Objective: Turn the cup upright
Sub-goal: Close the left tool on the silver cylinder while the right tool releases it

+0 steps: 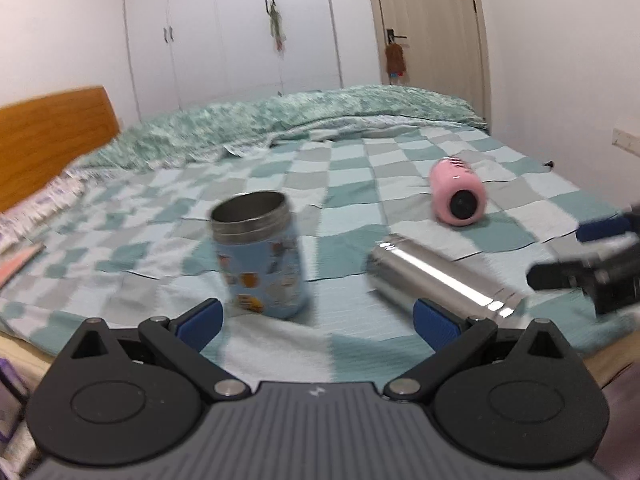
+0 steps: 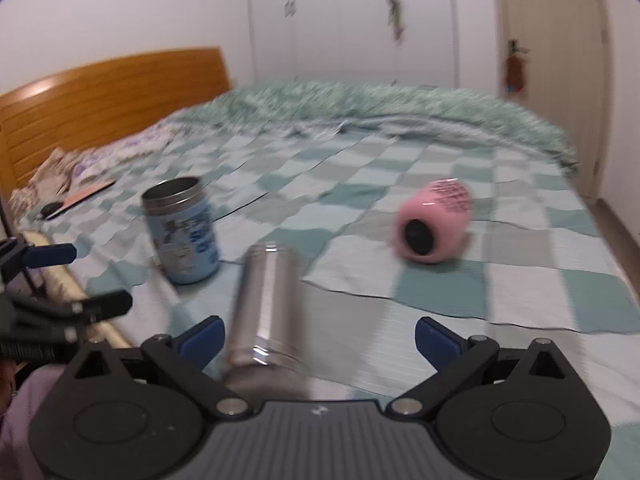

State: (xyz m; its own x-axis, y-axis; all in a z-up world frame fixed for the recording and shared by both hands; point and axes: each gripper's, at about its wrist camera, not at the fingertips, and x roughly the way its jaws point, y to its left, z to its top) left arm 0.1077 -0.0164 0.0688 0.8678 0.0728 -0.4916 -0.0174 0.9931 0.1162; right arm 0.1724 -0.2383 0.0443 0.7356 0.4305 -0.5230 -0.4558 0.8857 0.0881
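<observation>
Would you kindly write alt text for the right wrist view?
An open right claw hovers over a silver cup lying on its side on a checkered bed. A blue cup stands upright; a pink cup lies sideways.

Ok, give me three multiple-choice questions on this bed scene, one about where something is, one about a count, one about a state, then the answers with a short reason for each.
1. Where is the steel cup relative to the right claw?
A. Lying just ahead of it, toward its left finger
B. Far back by the headboard
C. Standing on the pink cup

2. How many cups are on the bed?
A. One
B. Three
C. Five

3. What state is the blue patterned cup in?
A. Lying on its side
B. Upside down
C. Standing upright, mouth up

Answers:
1. A, the right wrist view shows it on its side just beyond the open fingers.
2. B, blue, steel and the pink cup are the only cups.
3. C, its open rim faces up, while the left claw is open and empty.
</observation>
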